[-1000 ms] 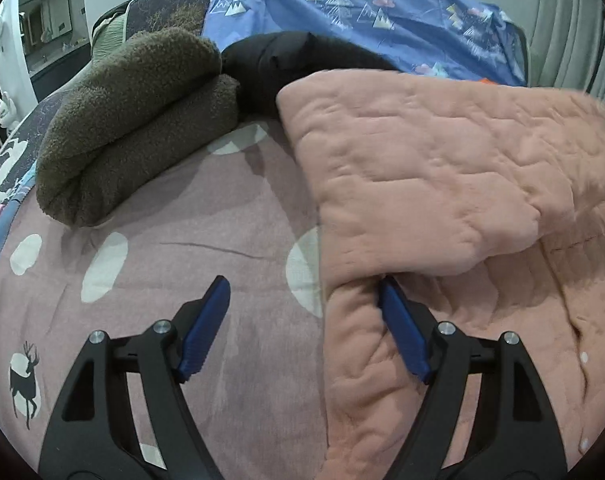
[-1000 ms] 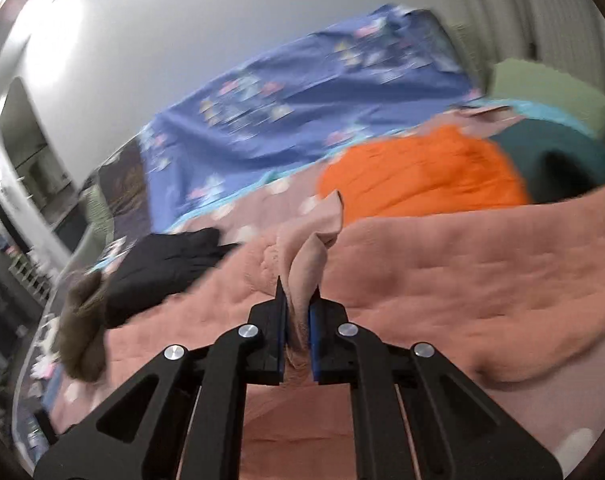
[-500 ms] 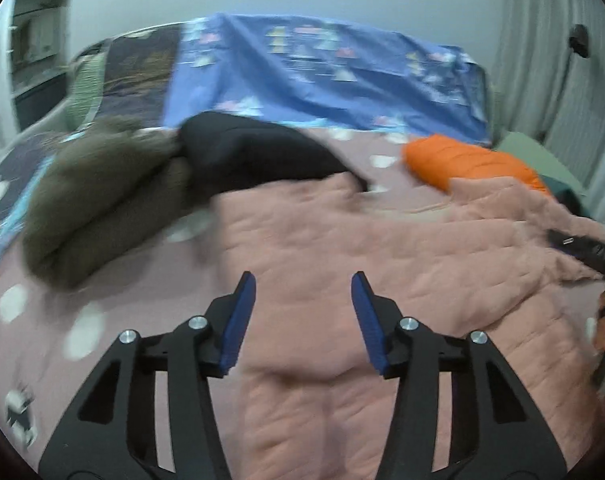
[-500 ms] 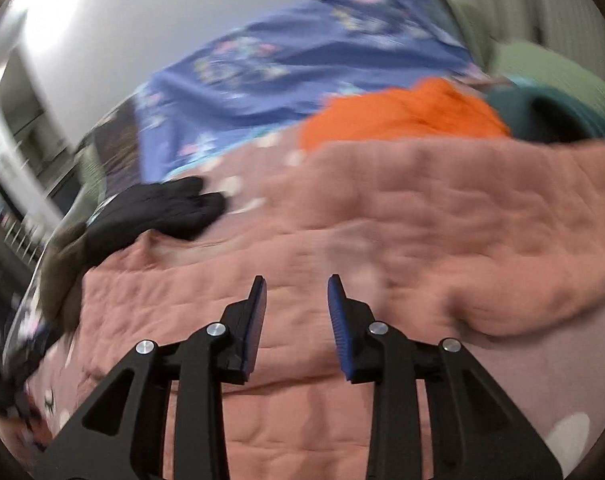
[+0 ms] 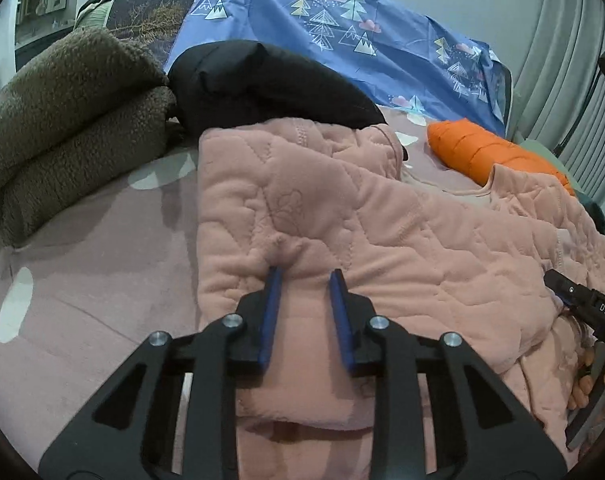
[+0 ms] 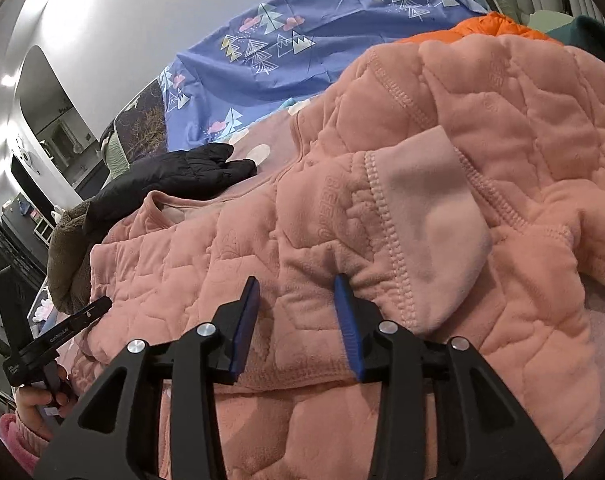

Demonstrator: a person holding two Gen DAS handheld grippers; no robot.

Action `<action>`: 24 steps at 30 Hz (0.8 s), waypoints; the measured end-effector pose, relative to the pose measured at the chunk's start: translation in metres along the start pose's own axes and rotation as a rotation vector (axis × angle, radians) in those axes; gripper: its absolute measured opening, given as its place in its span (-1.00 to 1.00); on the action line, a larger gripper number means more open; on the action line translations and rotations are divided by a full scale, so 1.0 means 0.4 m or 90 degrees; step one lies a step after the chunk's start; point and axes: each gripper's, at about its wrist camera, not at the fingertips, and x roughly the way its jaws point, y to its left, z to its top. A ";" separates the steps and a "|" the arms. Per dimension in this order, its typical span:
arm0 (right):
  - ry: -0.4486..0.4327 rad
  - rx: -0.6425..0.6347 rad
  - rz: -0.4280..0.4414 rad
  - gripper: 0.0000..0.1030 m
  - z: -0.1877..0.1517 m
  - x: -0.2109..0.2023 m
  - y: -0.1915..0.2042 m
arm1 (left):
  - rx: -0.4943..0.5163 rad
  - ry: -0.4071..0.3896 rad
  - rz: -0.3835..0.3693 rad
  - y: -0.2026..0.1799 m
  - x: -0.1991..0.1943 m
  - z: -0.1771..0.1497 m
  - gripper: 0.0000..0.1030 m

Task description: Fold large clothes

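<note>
A pink quilted jacket (image 5: pixel 382 216) lies spread on the bed, its left part folded over. It also fills the right wrist view (image 6: pixel 342 220), where a sleeve with a pale cuff (image 6: pixel 434 216) lies folded across the body. My left gripper (image 5: pixel 304 276) is open, its fingertips pressing on the folded fabric near its left edge. My right gripper (image 6: pixel 298 284) is open, its fingertips resting on the fabric beside the cuff. Neither grips any cloth. Each gripper shows at the edge of the other's view.
A brown fleece bundle (image 5: pixel 62 128) and a black jacket (image 5: pixel 270 84) lie at the back left. An orange puffer (image 5: pixel 486 152) lies at the back right. A blue tree-print sheet (image 5: pixel 342 28) covers the head end. The pink spotted bedcover (image 5: pixel 82 280) lies bare at left.
My right gripper let go of the sleeve and opened, and the sleeve now lies folded across the jacket. Both grippers came down onto the fabric; the left jaws narrowed but stay open.
</note>
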 end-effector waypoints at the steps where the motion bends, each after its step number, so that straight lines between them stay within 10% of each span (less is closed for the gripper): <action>1: 0.006 -0.001 0.002 -0.24 0.008 -0.011 0.005 | -0.001 0.000 -0.002 -0.001 0.001 -0.004 -0.47; 7: -0.104 0.085 -0.032 -0.03 0.071 -0.261 -0.167 | 0.008 0.001 -0.011 -0.002 0.008 -0.003 -0.37; 14: -0.236 0.437 -0.158 0.02 -0.007 -0.542 -0.658 | 0.085 0.005 0.037 -0.065 0.015 -0.007 -0.02; 24: -0.281 0.545 -0.155 0.47 -0.002 -0.534 -0.870 | 0.096 0.004 0.046 -0.073 0.015 -0.011 0.01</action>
